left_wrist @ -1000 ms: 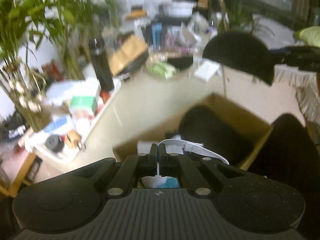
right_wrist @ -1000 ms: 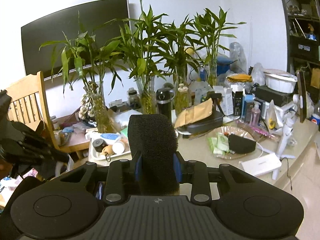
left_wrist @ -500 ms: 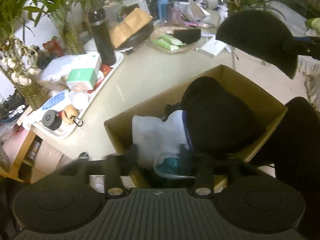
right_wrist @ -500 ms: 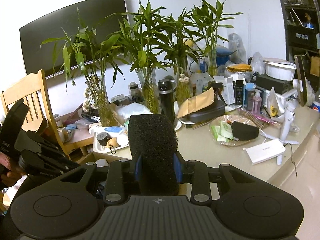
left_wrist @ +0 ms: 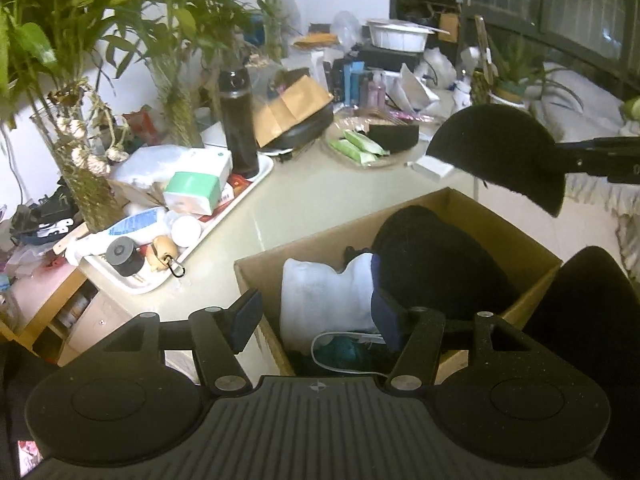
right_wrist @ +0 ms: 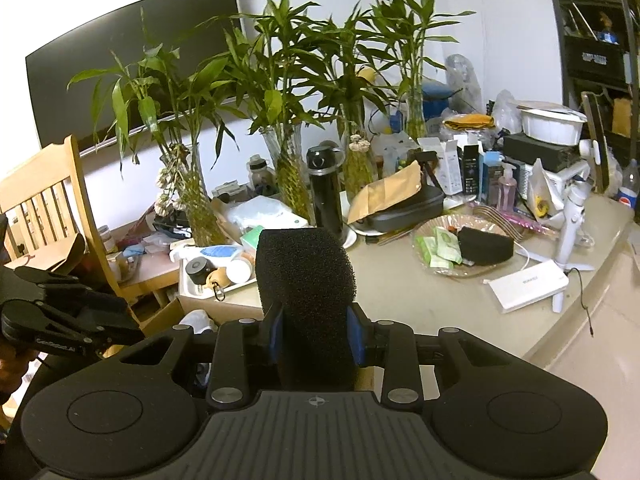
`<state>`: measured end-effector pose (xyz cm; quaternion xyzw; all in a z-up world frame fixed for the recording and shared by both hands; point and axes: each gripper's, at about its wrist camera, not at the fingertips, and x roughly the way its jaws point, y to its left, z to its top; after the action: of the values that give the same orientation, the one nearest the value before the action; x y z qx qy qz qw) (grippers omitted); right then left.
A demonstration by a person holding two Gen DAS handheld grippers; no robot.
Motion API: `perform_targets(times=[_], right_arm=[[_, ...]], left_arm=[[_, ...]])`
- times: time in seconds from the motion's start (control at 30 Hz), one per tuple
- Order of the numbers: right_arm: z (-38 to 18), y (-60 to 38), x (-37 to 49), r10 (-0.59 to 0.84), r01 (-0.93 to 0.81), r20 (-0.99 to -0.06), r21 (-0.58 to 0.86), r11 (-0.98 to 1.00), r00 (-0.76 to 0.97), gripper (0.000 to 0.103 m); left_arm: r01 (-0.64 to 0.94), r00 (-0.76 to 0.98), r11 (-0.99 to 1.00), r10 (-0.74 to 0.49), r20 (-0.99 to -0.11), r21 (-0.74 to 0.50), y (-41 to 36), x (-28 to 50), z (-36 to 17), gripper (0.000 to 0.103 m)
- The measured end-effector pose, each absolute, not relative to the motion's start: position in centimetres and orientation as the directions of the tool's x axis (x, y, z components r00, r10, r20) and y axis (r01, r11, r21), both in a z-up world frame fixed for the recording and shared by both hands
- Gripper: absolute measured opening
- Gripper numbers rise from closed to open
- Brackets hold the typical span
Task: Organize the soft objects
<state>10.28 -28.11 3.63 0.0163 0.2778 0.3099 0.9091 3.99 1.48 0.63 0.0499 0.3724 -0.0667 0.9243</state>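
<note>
The cardboard box (left_wrist: 460,216) sits at the near edge of the counter, already holding a white folded cloth (left_wrist: 324,296), a large black soft item (left_wrist: 436,264) on its right side and a white face mask (left_wrist: 344,344) lying at the near end over something teal. A second ago the left gripper (left_wrist: 320,320) was pinched shut on that mask; its jaws have just been opening and now stand wide, with nothing pressed between them, so the mask has been dropped into the box. That piece looks delivered, and the left gripper seems free for the next pickup. The right gripper (right_wrist: 316,336) is clamped on a black foam sponge (right_wrist: 306,276), held up to the right of the box and above it, as it was a second ago. It is probably the next item to go in. Another black sponge (left_wrist: 394,136) waits on a far plate (left_wrist: 340,156).
</note>
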Motion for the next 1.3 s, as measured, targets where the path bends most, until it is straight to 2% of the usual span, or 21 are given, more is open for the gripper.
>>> perform_targets(times=[0.3, 0.4, 0.43, 0.47, 0.57, 0.67, 0.9, 0.93, 1.17, 1.2, 1.23, 1.3], right_arm=[[2.7, -25.9, 10.5, 0.572, -0.58, -0.522, 0.171, 0.797, 0.633, 0.037], [1.4, -24.4, 10.8, 0.548, -0.601, -0.595, 0.132, 0.789, 0.589, 0.043], [0.8, -23.8, 10.9, 0.533, -0.613, -0.628, 0.111, 0.782, 0.567, 0.048], [0.4, -23.4, 10.8, 0.526, -0.622, -0.645, 0.098, 0.777, 0.555, 0.06], [-0.3, -22.8, 10.5, 0.515, -0.644, -0.669, 0.071, 0.762, 0.535, 0.084], [-0.3, -22.8, 10.3, 0.516, -0.647, -0.673, 0.072, 0.759, 0.53, 0.091], [-0.2, -23.0, 10.6, 0.489, -0.629, -0.688, 0.06, 0.775, 0.537, 0.099], [-0.1, -23.1, 10.6, 0.484, -0.621, -0.686, 0.059, 0.781, 0.543, 0.103], [0.5, -23.9, 10.5, 0.473, -0.578, -0.645, 0.058, 0.814, 0.6, 0.103], [0.6, -24.0, 10.3, 0.472, -0.574, -0.63, 0.052, 0.817, 0.616, 0.103], [0.8, -24.1, 10.0, 0.47, -0.567, -0.611, 0.041, 0.822, 0.637, 0.103], [1.2, -24.3, 9.6, 0.465, -0.556, -0.571, 0.018, 0.831, 0.676, 0.103]], left_arm=[[0.138, 0.736, 0.99, -0.104, -0.669, -0.002, 2.0, 3.4, 0.6, 0.059], [0.136, 0.735, 0.991, -0.105, -0.67, -0.006, 2.1, 3.4, 0.4, 0.059], [0.133, 0.735, 0.991, -0.105, -0.67, -0.009, 2.2, 3.4, 0.5, 0.059], [0.132, 0.736, 0.991, -0.107, -0.669, -0.014, 2.3, 3.3, 0.5, 0.059], [0.127, 0.738, 0.992, -0.108, -0.666, -0.02, 2.6, 3.0, 0.6, 0.059], [0.116, 0.736, 0.993, -0.102, -0.669, -0.023, 2.8, 3.0, 0.6, 0.059], [0.101, 0.729, 0.995, -0.081, -0.68, -0.011, 2.9, 3.2, 0.5, 0.059], [0.097, 0.729, 0.995, -0.076, -0.68, -0.008, 2.8, 3.2, 0.5, 0.059], [0.087, 0.747, 0.996, -0.055, -0.663, 0.016, 2.4, 3.0, 0.8, 0.06], [0.08, 0.757, 0.997, -0.047, -0.651, 0.022, 2.3, 2.9, 0.8, 0.066], [0.071, 0.77, 0.997, -0.037, -0.637, 0.027, 2.2, 2.7, 0.9, 0.079], [0.051, 0.794, 0.998, -0.018, -0.608, 0.037, 2.0, 2.3, 0.9, 0.089]])
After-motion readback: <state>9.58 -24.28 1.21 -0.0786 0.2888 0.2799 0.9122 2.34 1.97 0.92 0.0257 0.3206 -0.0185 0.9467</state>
